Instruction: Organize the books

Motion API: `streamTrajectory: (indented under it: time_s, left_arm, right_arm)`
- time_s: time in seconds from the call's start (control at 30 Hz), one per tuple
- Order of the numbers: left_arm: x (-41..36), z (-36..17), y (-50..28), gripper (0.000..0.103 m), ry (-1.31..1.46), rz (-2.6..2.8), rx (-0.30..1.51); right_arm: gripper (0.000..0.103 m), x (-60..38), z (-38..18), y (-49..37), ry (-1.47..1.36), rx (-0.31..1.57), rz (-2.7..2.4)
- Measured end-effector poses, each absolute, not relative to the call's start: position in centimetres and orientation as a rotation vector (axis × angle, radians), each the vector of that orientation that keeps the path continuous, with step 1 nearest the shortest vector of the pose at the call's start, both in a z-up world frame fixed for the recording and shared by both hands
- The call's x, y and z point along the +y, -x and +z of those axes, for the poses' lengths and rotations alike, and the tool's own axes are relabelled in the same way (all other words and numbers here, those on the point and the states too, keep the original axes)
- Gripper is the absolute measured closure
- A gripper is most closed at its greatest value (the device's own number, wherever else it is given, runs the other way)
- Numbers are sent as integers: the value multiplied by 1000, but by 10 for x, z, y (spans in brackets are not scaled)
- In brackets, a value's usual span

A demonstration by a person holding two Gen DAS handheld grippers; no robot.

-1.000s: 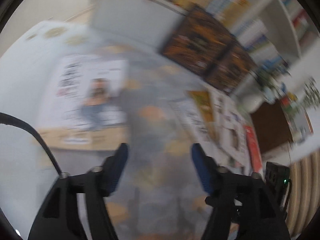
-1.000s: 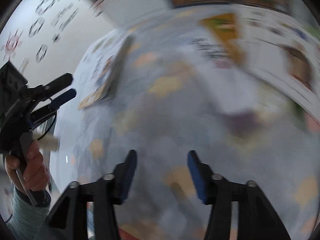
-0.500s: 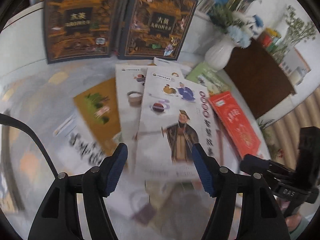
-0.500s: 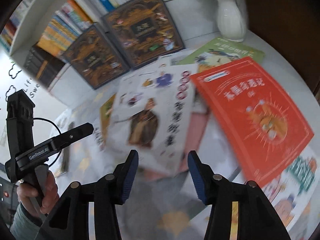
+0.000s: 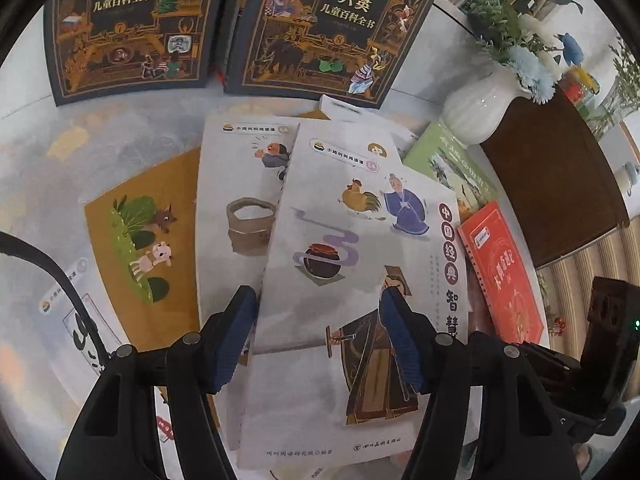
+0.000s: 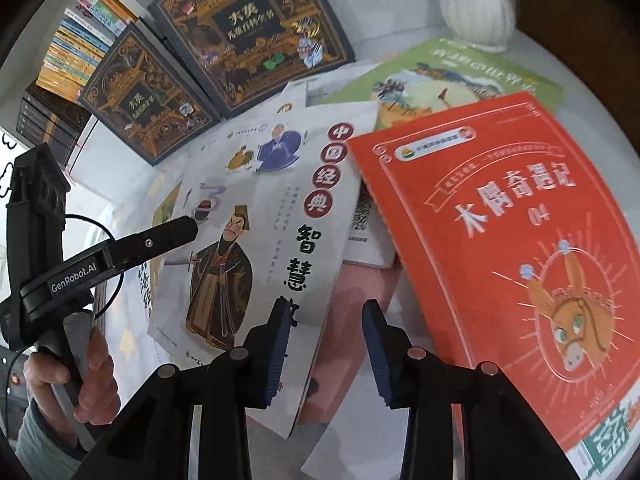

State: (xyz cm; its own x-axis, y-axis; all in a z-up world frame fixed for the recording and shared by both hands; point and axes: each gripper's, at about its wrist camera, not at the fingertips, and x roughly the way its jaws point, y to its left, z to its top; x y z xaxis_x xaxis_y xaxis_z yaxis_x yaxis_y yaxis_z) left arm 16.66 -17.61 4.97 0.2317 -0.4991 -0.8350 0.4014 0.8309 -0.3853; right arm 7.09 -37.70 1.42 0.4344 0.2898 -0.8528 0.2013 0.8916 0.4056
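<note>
- Left hand-held gripper [image 5: 318,322]: angled steeply down over the pile of books, jaws apart, nothing pinched; both blue pads hang above the white picture book [image 5: 352,264], the left pad near its left edge. A bare hand [image 6: 86,372] with a grey-green sleeve grips its handle, as the right wrist view shows.
- Right hand-held gripper [image 6: 326,346]: also tilted steeply down, jaws narrowly parted and just now closing; the white book's lower right corner lies under the gap, the pads not pressing on it.
- White picture book: top of the pile on the counter [image 5: 36,152], cover up, overlapping a second white book [image 5: 236,200].
- Mustard-yellow book [image 5: 136,232]: flat, to the left, partly under the white ones.
- Red book [image 6: 500,240]: flat, just right of the white book, overlapping a green book [image 6: 440,76].
- Two dark encyclopedia volumes [image 5: 324,28]: leaning upright side by side at the back.
- White vase [image 5: 474,108]: holds blue flowers, behind the green book.
</note>
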Motion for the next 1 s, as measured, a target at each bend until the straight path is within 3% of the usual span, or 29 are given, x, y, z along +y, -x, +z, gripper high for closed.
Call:
streamTrajectory:
  time_s: [0.33, 0.67, 1.0]
  left_arm:
    - [-151, 54, -136, 41, 198, -577, 1199]
    - [-35, 46, -9, 41, 353, -366, 1250]
    - [48, 28, 41, 41, 522, -285, 1289]
  right_arm:
    - [65, -346, 22, -64, -368, 1168, 149]
    - [63, -232, 24, 8, -233, 1268, 361]
    - [64, -165, 7, 35, -211, 1341, 419]
